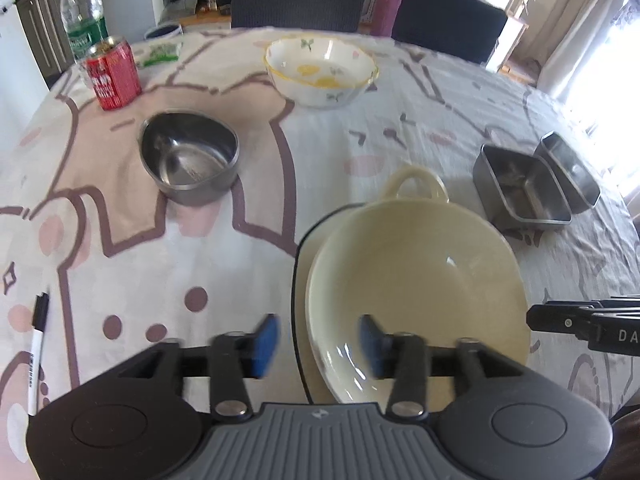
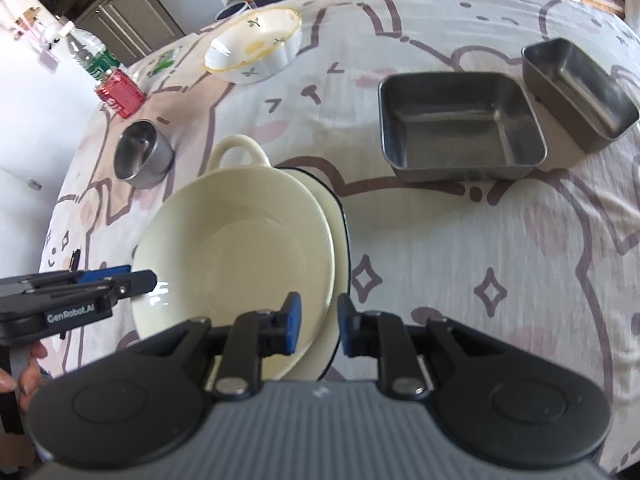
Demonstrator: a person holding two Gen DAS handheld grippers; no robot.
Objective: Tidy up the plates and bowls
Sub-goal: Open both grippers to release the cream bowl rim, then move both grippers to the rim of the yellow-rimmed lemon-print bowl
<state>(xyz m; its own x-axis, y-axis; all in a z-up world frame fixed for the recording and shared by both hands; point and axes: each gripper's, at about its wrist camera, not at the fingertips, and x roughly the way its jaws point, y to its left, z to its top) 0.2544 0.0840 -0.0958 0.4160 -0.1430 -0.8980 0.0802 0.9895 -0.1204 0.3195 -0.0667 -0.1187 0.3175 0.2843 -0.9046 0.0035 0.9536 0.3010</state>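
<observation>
Left wrist view: left gripper (image 1: 318,342) nearest, blue pads parted wide, near rim of cream handled bowl (image 1: 416,288) below the gap but neither pad pressing on it; nothing held. Bowl sits nested on black-rimmed plate (image 1: 301,264), plate edge showing only along the left side. Right gripper (image 1: 576,322) enters from the right edge, side-on, at the bowl's far rim; opening not readable from here. Round steel bowl (image 1: 190,158) alone to the left, floral bowl (image 1: 322,70) alone farther back, square steel tray (image 1: 520,190) and deeper steel tin (image 1: 570,172) just beside each other at right. Red can (image 1: 114,74), water bottle (image 1: 82,16) and marker (image 1: 38,344) off to the left on patterned tablecloth (image 1: 140,260). Right wrist view: right gripper (image 2: 318,324) nearest, pads a modest gap apart, edges of plate (image 2: 340,240) and bowl (image 2: 240,252) under the gap, no visible pinch; empty. Left gripper (image 2: 120,280) side-on at the bowl's left rim, fingers of a hand (image 2: 24,372) behind it. Steel tray (image 2: 460,128), tin (image 2: 580,88), round steel bowl (image 2: 142,156) and floral bowl (image 2: 256,50) all single, none stacked. Judged progress: one pairing done, bowl on plate, apparently let go; four steel and ceramic pieces left to gather or nest, so under halfway.
</observation>
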